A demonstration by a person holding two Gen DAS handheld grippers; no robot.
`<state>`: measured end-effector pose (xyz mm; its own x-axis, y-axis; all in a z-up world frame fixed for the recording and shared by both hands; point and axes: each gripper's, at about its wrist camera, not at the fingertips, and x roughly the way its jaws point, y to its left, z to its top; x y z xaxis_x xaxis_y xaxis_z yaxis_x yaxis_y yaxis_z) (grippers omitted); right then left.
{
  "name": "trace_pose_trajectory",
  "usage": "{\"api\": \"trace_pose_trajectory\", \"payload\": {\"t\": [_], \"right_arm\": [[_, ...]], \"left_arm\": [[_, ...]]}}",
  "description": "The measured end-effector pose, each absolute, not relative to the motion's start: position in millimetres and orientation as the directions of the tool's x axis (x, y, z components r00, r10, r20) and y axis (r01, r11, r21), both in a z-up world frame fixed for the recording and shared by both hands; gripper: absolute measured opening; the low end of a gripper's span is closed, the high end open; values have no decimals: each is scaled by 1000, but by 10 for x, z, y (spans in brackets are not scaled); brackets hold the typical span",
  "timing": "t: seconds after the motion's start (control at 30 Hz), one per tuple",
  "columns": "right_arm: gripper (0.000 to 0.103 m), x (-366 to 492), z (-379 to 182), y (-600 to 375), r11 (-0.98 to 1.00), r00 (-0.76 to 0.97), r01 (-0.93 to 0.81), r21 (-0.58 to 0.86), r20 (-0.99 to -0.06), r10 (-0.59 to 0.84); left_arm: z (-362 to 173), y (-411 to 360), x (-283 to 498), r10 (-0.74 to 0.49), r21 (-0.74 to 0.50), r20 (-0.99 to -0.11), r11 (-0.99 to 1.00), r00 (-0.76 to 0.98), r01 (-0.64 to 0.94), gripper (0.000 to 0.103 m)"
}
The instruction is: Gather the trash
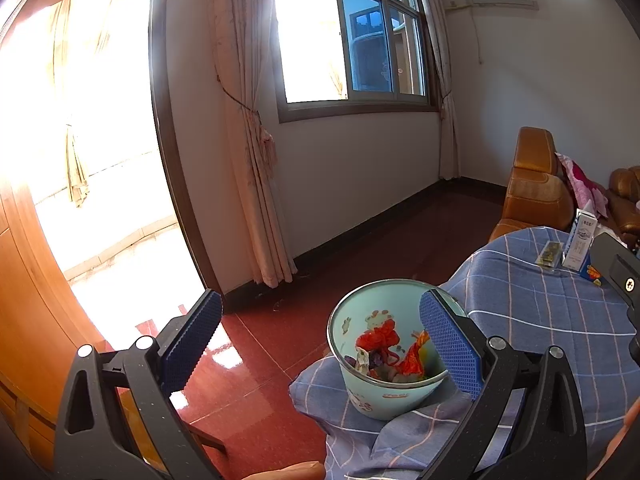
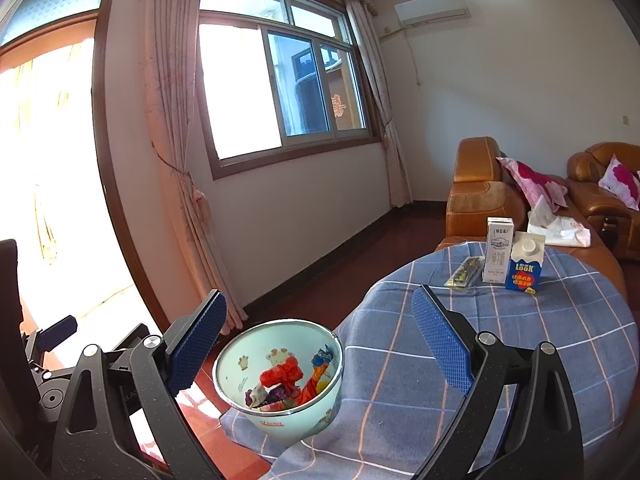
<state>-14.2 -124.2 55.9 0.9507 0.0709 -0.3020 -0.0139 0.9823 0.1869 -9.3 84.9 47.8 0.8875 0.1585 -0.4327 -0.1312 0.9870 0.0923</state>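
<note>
A pale blue bin [image 1: 384,394] [image 2: 280,420] with cartoon prints sits at the near left edge of the table, holding red, orange and purple wrappers [image 1: 384,350] [image 2: 286,384]. On the blue checked tablecloth [image 2: 520,344] stand a tall white carton [image 2: 498,256], a blue and white carton [image 2: 526,266] and a flat clear packet [image 2: 464,274], all at the far side. My left gripper [image 1: 320,336] is open above the bin with nothing between its fingers. My right gripper [image 2: 320,338] is open too, empty, over the bin and the table's near part.
Brown leather sofas [image 2: 480,188] with pink cushions [image 2: 532,184] stand behind the table. A white bag [image 2: 560,228] lies on the sofa. The red tiled floor [image 1: 260,360] lies left of the table, with a curtained window [image 2: 280,80] and a bright doorway beyond.
</note>
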Motion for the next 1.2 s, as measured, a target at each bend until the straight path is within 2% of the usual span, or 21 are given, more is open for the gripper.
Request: {"api": "trace_pose_trajectory", "payload": {"t": [1.2], "right_arm": [[93,-172,545,-1242,981,951,-8,195,-302,68]], "left_arm": [[500,872,-100,161,78,-431,987,888,-142,97]]}}
